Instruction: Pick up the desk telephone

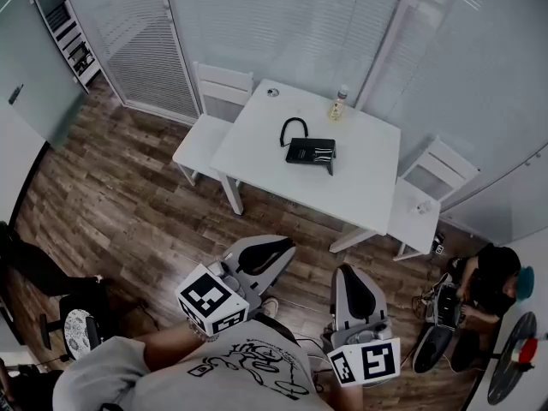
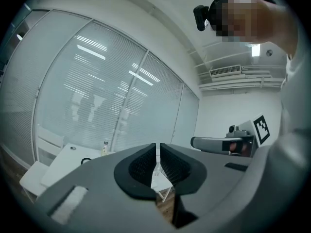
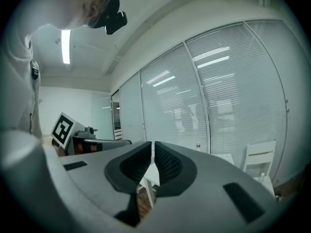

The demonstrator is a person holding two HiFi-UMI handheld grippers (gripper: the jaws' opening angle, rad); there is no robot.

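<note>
Black desk telephone (image 1: 311,151), its cord looped beside it, lies near the middle of the white table (image 1: 360,187) in the upper centre of the head view. A small bottle (image 1: 338,105) stands by the table's far edge, and 2 white chairs (image 1: 210,118) flank the table. The left gripper (image 2: 158,161) and right gripper (image 3: 152,161), at the lower frame edge, are both clenched on nothing, well apart from the telephone.

The desk telephone (image 1: 311,151) — black, flat on its base — lies near the middle of the white table (image 1: 257,148), its cord (image 1: 294,127) looping in a dark arch behind it.
</note>
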